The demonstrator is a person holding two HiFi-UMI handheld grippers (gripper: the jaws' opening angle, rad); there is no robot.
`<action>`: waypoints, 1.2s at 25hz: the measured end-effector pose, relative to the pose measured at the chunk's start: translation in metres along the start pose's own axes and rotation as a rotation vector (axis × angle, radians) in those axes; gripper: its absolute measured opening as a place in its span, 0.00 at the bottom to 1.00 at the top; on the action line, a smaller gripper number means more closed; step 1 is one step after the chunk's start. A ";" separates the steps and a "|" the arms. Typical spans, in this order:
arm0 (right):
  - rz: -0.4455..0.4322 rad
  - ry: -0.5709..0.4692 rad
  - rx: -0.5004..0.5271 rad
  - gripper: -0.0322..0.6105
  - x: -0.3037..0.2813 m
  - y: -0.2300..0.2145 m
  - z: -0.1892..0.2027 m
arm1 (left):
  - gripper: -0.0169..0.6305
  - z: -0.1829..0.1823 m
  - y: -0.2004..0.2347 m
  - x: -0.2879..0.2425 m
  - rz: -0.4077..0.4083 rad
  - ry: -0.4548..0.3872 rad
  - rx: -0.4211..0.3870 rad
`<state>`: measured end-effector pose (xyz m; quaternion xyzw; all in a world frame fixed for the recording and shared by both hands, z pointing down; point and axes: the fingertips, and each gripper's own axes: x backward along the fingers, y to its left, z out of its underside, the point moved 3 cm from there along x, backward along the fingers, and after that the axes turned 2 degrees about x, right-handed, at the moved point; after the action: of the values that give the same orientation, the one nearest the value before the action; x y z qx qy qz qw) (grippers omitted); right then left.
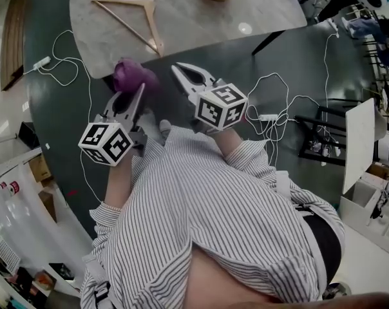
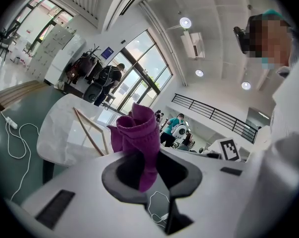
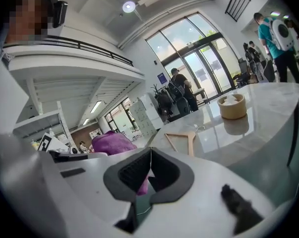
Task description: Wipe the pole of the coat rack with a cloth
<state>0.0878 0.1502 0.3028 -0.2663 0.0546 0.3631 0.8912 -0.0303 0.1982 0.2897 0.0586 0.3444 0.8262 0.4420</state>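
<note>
Here, purple cloth (image 2: 139, 133) lengthwise along clenched left hand-held gripper (image 2: 148, 180), end forward; right hand-held gripper (image 3: 150, 171) clenched empty

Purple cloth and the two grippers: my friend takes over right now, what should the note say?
Left gripper: jaws shut on the purple cloth, bunched near the marble table edge.
Right gripper: jaws shut, empty, beside the cloth.
Wooden hanger lies on the table.
Coat rack: in no view, so no wiping shows as done.
Left: find the pole, wipe it.
</note>
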 end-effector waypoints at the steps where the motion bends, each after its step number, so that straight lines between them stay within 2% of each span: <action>1: 0.000 0.002 -0.008 0.07 -0.004 -0.001 -0.001 | 0.15 -0.002 0.004 -0.003 0.006 0.008 0.004; 16: 0.102 -0.066 0.000 0.07 -0.081 -0.020 -0.058 | 0.15 -0.081 0.066 -0.055 0.114 0.088 -0.052; 24: 0.167 -0.103 -0.013 0.07 -0.108 -0.038 -0.077 | 0.15 -0.109 0.088 -0.087 0.170 0.128 -0.084; 30: 0.238 -0.132 -0.051 0.07 -0.125 -0.055 -0.077 | 0.15 -0.121 0.106 -0.107 0.209 0.183 -0.119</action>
<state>0.0415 0.0008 0.2972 -0.2560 0.0179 0.4842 0.8365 -0.0873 0.0141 0.2866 -0.0077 0.3258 0.8885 0.3232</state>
